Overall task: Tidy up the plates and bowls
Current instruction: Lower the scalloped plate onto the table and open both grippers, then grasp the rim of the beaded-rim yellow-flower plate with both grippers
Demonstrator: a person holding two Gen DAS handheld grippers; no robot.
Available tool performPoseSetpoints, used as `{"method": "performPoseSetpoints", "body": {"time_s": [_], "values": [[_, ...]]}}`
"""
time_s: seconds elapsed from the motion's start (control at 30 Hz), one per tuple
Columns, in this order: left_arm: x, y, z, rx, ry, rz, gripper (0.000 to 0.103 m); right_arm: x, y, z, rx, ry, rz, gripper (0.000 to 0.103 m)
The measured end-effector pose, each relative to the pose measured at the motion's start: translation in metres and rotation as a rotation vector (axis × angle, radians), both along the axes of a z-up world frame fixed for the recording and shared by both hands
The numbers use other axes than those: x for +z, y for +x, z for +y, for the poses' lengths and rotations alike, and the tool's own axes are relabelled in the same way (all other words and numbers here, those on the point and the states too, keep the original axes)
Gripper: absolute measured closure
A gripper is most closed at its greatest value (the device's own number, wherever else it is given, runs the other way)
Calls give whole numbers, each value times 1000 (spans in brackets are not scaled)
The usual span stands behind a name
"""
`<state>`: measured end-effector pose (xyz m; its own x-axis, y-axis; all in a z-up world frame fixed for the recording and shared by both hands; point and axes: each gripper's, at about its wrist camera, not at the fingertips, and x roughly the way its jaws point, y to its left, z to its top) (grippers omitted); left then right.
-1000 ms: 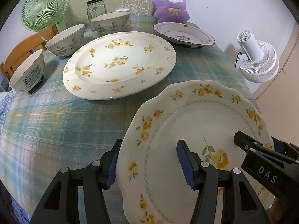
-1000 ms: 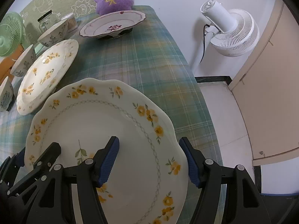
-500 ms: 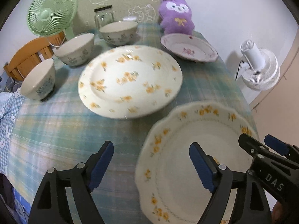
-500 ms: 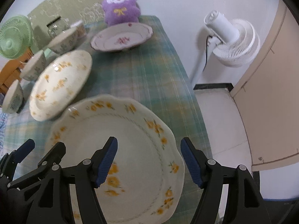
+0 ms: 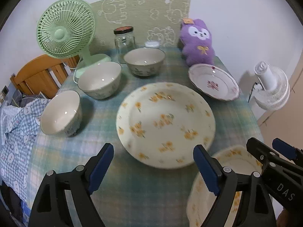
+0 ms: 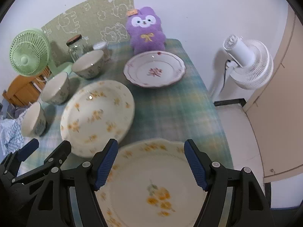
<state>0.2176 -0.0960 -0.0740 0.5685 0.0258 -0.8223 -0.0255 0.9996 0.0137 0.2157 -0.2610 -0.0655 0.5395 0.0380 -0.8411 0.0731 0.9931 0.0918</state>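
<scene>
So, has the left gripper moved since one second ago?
Yes. The left gripper has drawn back and up from the scalloped plate; its jaws have just been opening, nothing between them.

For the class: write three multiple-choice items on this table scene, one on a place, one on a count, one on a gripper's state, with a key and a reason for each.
1. Where does the purple plush toy sit?
A. far end of the table, by the wall
B. inside a bowl
C. on the floor

2. How many bowls are on the table?
A. one
B. three
C. five

3. How do the right gripper jaws stand?
A. clamped on a bowl
B. open, holding nothing
C. shut tight, empty

Key: 1 A, it stands behind the pink-flowered plate. 2 B, three bowls line the left side. 3 B, the pads stand apart above the scalloped plate.
</scene>
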Motion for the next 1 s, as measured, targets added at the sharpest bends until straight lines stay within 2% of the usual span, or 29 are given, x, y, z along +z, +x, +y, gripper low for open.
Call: {"method": "performPoseSetpoints", "body": {"time_s": [0.23,0.47,0.67,0.83,1.0], "values": [[-13,35,21,2,34,3,15,-7,39,26,-5,18,-18,28],[-30,66,28,-38,39,12,16,-29,78,53,25,3,-9,27],[-48,96,39,-18,38,20,16,-48,111,62,37,-5,-3,27],[-69,116,43,0,31,50,16,-68,134,65,15,-29,38,27],[-81,121,47,16,31,76,24,-82,140,61,0,-38,70,27]]}}
